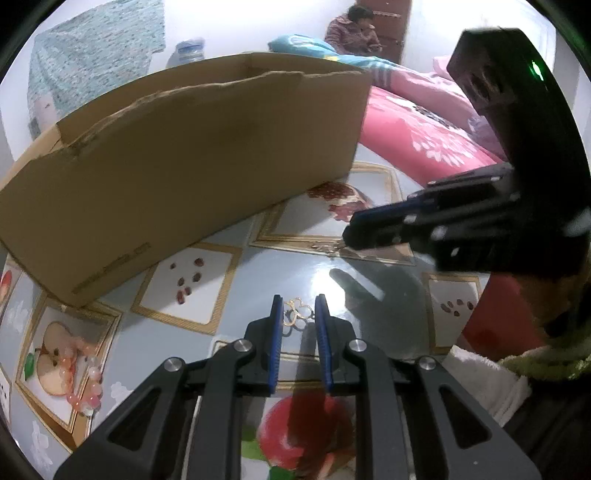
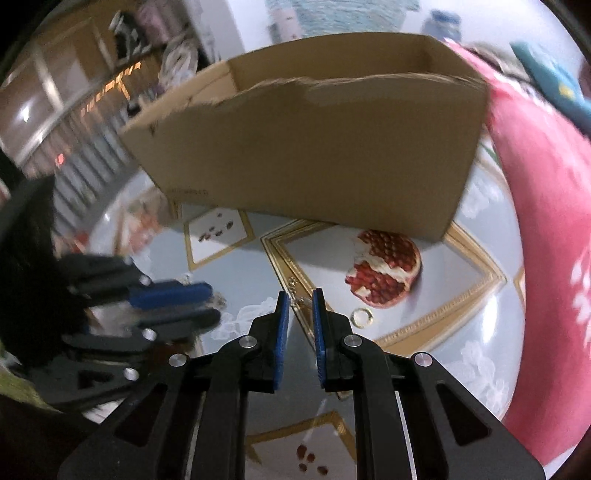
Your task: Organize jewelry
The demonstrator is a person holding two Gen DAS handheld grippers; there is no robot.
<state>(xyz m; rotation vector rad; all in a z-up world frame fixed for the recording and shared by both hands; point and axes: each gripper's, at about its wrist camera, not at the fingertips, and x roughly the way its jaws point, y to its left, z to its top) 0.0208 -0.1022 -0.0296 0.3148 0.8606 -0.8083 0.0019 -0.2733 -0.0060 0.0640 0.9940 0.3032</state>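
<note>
A gold wire earring (image 1: 297, 312) lies on the glossy fruit-print tablecloth (image 1: 332, 269) between the fingertips of my left gripper (image 1: 298, 303), whose jaws stand open around it. My right gripper (image 2: 298, 295) is open over a thin gold chain piece (image 2: 300, 300) on the cloth; in the left wrist view its tips (image 1: 349, 233) touch down by gold jewelry (image 1: 327, 246). A gold ring (image 2: 362, 317) lies just right of the right gripper. A pink bead bracelet (image 1: 86, 384) lies at the left. An open cardboard box (image 1: 177, 155) stands behind.
A pink floral quilt (image 1: 424, 129) and bedding lie at the right behind the table. A person (image 1: 352, 31) sits far back. A water bottle (image 1: 188, 50) stands behind the box. A white cloth (image 1: 484, 384) lies at the right edge.
</note>
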